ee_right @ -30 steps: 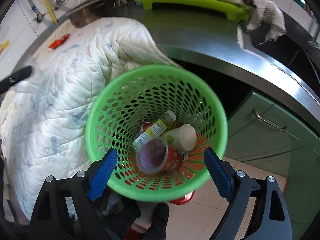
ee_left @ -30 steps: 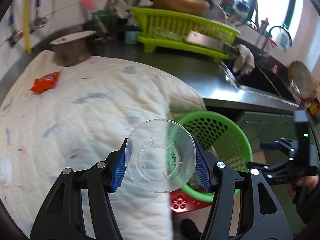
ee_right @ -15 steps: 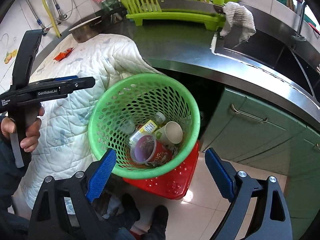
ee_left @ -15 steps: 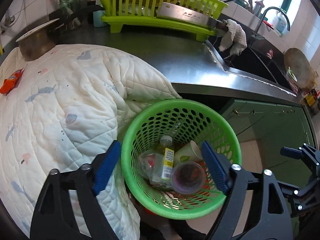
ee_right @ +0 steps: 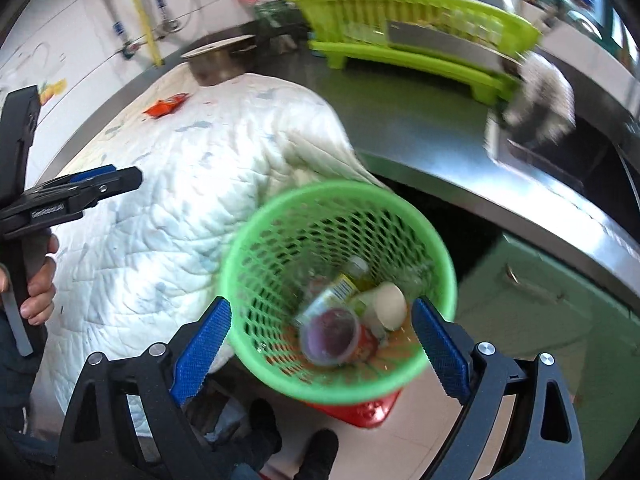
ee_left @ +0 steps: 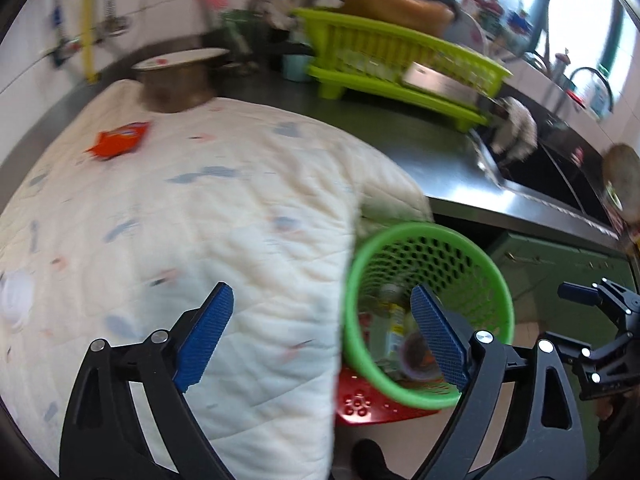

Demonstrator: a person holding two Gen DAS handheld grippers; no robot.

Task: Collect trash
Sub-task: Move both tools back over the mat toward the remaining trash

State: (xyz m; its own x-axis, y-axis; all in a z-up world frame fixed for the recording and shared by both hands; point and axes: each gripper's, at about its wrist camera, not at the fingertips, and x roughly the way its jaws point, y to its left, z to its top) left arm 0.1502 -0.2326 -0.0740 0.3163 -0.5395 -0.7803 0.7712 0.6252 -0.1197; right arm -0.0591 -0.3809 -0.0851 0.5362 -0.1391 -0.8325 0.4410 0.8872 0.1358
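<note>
A green mesh basket [ee_left: 492,280] [ee_right: 280,216] stands on a red base beside the counter. It holds a bottle [ee_right: 334,290], a paper cup [ee_right: 390,306] and a clear plastic cup [ee_right: 330,336]. My left gripper [ee_left: 320,336] is open and empty, over the quilt's edge and the basket's left rim. My right gripper [ee_right: 320,346] is open and empty above the basket. An orange wrapper [ee_left: 118,144] [ee_right: 166,107] lies on the quilt far back. A white lid [ee_left: 16,304] lies at the quilt's left edge.
A white quilt [ee_left: 192,216] covers the counter's left part. A metal pot [ee_left: 176,80], a green dish rack [ee_left: 400,68], a rag [ee_left: 516,132] and a sink [ee_left: 560,168] lie behind. Green cabinet doors [ee_right: 540,312] are to the right.
My left gripper let the clear cup drop into the basket, opened, then swung back left toward the quilt. My right gripper drew back from the basket and stays open.
</note>
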